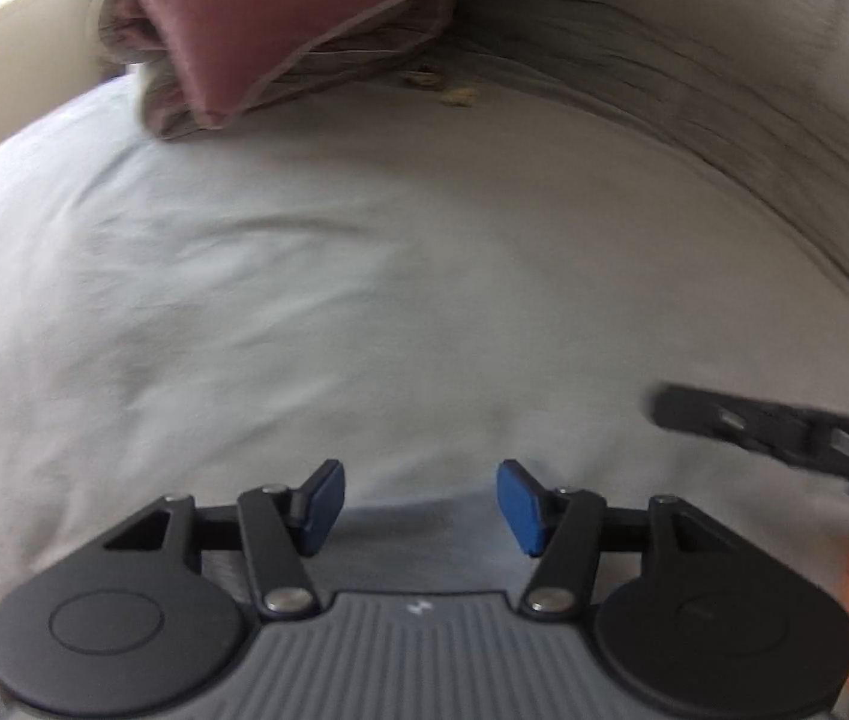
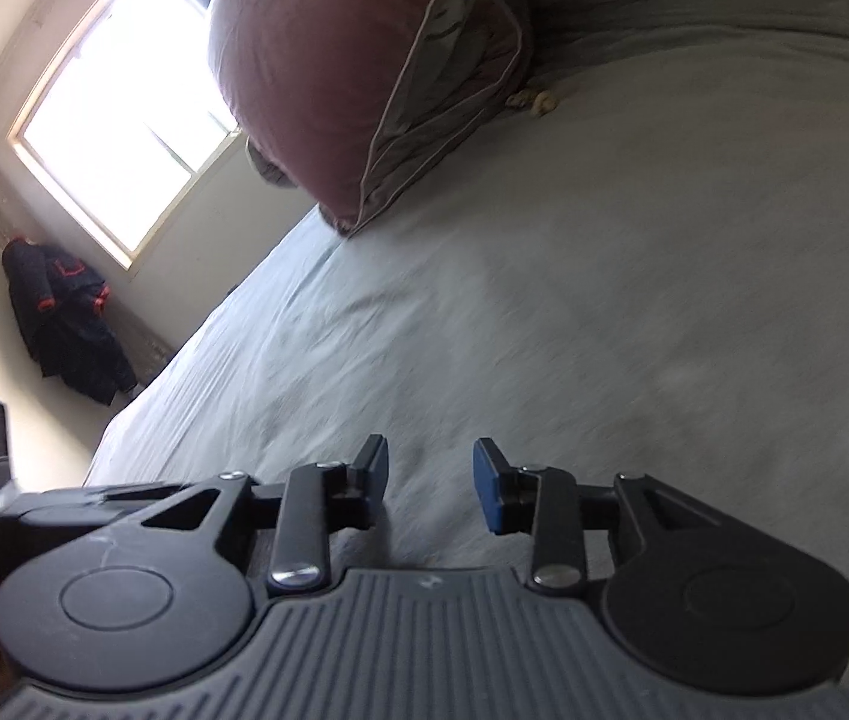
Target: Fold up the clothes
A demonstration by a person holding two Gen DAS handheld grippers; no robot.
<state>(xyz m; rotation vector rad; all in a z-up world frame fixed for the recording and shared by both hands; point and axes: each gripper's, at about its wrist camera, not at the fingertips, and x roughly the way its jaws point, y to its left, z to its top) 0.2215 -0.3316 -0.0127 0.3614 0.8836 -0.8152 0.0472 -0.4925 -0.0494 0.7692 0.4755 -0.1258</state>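
Nearest us, our left gripper (image 1: 418, 507) hangs with jaws apart, empty, over the pale sheet (image 1: 304, 312); our right gripper (image 2: 431, 492) is also parted, holding nothing. Beyond lie the grey blanket (image 1: 694, 78) and mauve pillow (image 2: 316, 66). We cannot pick out any clothes to fold on the bed.

Both wrist views look closely across the bed sheet (image 1: 364, 300) toward the pillow (image 2: 316, 78).

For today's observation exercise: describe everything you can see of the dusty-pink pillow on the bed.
The pillow is plump, in a dusty-pink, slightly shiny cover edged with pale piping. It leans at the head of the bed, one corner down on the light sheet, with crumpled grey-brown bedding bunched behind it. Neither tool touches it.
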